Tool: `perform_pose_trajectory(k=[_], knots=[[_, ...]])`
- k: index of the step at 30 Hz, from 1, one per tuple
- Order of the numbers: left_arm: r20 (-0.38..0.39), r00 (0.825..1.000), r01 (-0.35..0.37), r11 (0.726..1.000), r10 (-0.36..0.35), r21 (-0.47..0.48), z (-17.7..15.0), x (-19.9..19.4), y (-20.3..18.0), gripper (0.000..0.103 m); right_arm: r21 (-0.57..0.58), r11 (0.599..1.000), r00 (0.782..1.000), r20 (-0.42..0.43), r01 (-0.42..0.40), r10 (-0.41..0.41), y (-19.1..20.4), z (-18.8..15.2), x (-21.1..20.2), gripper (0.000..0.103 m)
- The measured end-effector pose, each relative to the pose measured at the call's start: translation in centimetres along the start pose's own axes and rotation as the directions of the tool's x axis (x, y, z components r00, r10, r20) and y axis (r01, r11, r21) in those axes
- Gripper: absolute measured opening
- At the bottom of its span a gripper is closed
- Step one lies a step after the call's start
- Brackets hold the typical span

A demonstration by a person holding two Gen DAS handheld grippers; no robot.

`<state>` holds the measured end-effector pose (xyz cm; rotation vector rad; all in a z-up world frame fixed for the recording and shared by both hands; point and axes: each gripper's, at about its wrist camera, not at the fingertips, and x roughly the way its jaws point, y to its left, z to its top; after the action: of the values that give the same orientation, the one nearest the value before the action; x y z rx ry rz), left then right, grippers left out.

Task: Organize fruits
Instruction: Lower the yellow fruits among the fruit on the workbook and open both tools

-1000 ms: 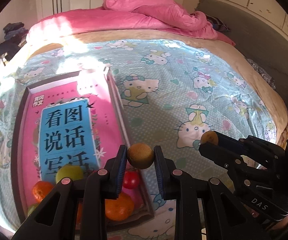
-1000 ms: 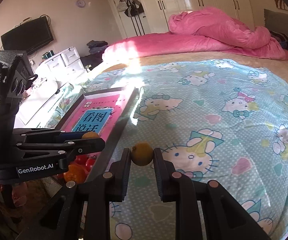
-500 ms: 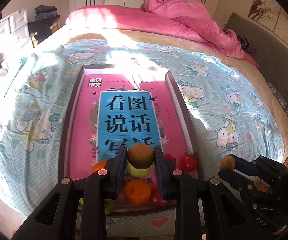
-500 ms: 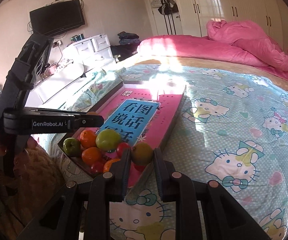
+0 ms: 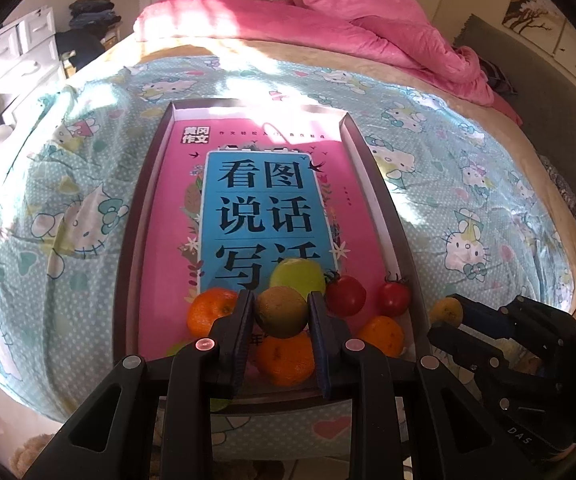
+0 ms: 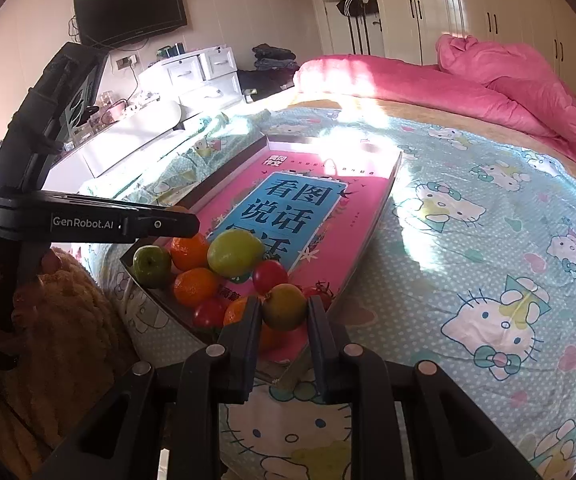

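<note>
A shallow pink box (image 5: 384, 200) with a blue label lies on the bed. Oranges (image 5: 286, 356), red tomatoes (image 5: 346, 295) and a green apple (image 5: 298, 276) are piled at its near end. My left gripper (image 5: 281, 316) is shut on a brown kiwi (image 5: 282, 316) above that pile. My right gripper (image 6: 284, 307) is shut on a yellow-green fruit (image 6: 284, 306) above the box's near right corner (image 6: 352, 276). The right gripper also shows in the left wrist view (image 5: 448, 316), just right of the box. A dark green apple (image 6: 152, 266) sits at the box's near left.
The bed has a Hello Kitty sheet (image 6: 488, 280) and a pink duvet (image 5: 348, 28) heaped at the far end. White drawers (image 6: 196, 76) and a wall TV (image 6: 130, 10) stand to the left. A furry brown thing (image 6: 60, 320) lies below the box's near edge.
Both grippers have swung left and come in over the fruit end of the box, each still holding its fruit.
</note>
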<state>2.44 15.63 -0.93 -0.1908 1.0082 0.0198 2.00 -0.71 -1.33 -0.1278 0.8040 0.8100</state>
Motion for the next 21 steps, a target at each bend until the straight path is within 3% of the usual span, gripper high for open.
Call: perform_pose_trajectory(k=[9,21], knots=[[-0.034,0.999,0.013,0.996,-0.010,0.088,-0.3,1.7,-3.1,0.028,0.010,1.000,1.000,-0.020,0.002,-0.002,-0.2,0.1,1.2,0.023],[-0.026,1.000,0.018,0.993,-0.015,0.118,-0.3,1.9,-4.1,0.028,0.019,1.000,0.999,-0.031,0.008,-0.007,-0.7,0.3,2.5,0.023]])
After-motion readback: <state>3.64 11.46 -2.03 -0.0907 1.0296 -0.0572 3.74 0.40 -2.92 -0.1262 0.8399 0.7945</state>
